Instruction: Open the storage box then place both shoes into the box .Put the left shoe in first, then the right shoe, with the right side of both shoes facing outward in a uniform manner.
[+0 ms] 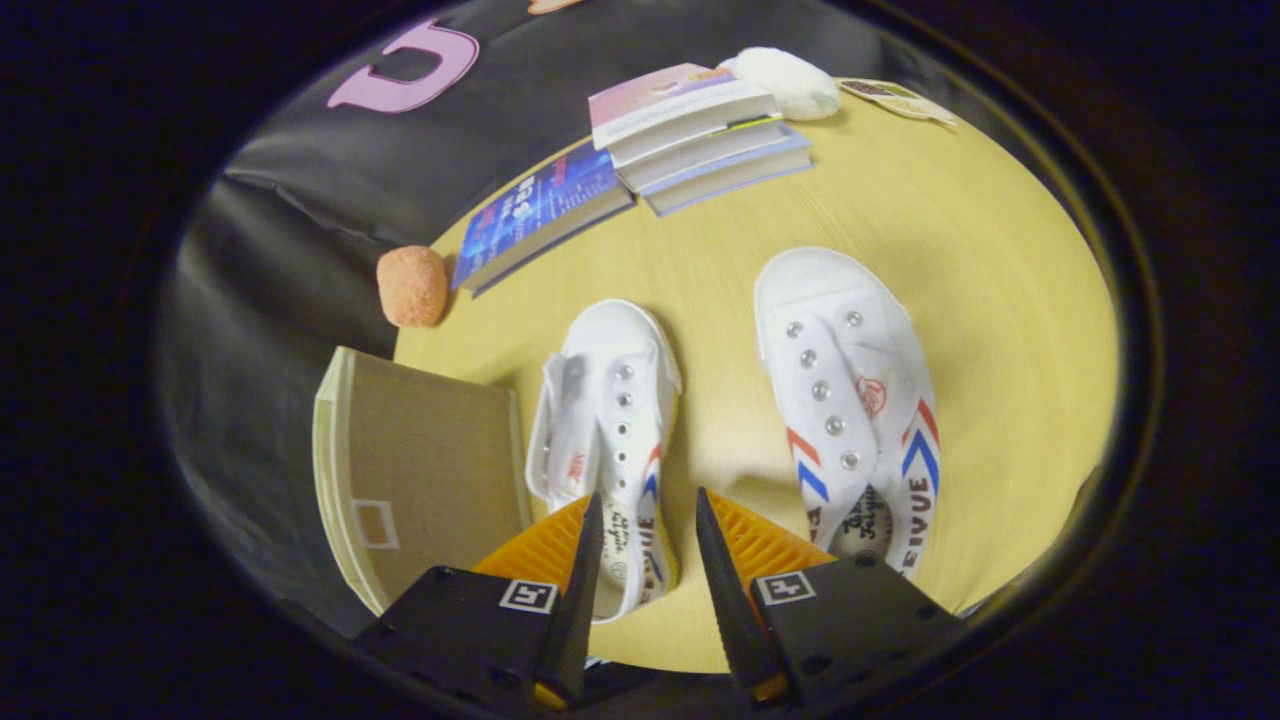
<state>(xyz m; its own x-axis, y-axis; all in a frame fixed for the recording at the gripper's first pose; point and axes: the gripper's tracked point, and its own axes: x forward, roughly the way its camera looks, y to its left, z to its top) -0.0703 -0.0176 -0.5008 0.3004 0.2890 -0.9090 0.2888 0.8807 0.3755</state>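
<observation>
Two white canvas shoes with red and blue chevrons lie on the yellow table (980, 250), toes pointing away from me. The left-hand shoe (610, 420) lies tilted onto its side, its heel just ahead of and partly between my fingers. The right-hand shoe (850, 400) sits upright, beyond the right finger. A brown cardboard storage box (420, 470) with its lid closed rests at the table's left edge, beside the left-hand shoe. My gripper (645, 520) hovers above the table with its fingers apart; nothing is pressed between them.
A stack of books (700, 140) and a blue book (545, 215) lie at the far side of the table. An orange fuzzy ball (412, 285) sits by the blue book. A white plush object (790, 82) rests behind the stack.
</observation>
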